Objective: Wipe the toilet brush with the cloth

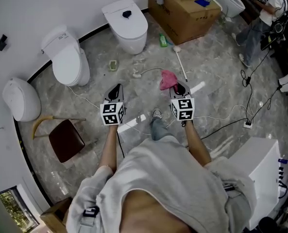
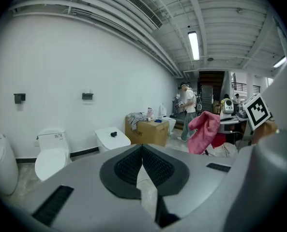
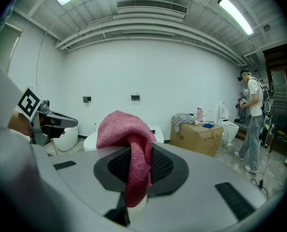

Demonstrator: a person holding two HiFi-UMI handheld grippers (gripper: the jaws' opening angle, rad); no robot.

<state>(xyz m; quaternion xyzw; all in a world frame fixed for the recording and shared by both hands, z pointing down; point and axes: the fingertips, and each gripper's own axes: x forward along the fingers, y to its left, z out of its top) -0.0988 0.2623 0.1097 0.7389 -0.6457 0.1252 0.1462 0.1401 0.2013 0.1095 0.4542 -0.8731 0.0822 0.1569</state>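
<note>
My right gripper [image 1: 179,86] is shut on a pink cloth [image 1: 167,79], which bunches above the jaws and hangs down between them [image 3: 133,149] in the right gripper view. My left gripper [image 1: 117,87] is shut with nothing between its pads [image 2: 128,166]. Both are held in the air above the marble floor, side by side and pointing forward. A white long-handled toilet brush [image 1: 181,64] lies on the floor just beyond the cloth, its head towards the cardboard box. In the left gripper view the cloth [image 2: 204,129] shows at the right.
Three white toilets [image 1: 127,25] [image 1: 66,57] [image 1: 20,98] stand along the curved wall. A cardboard box [image 1: 185,13] with clutter is at the back, a green bottle [image 1: 162,40] beside it. Cables cross the floor. A brown chair [image 1: 66,140] is at the left, a white cabinet [image 1: 260,164] at the right, and a person [image 1: 260,18] at the far right.
</note>
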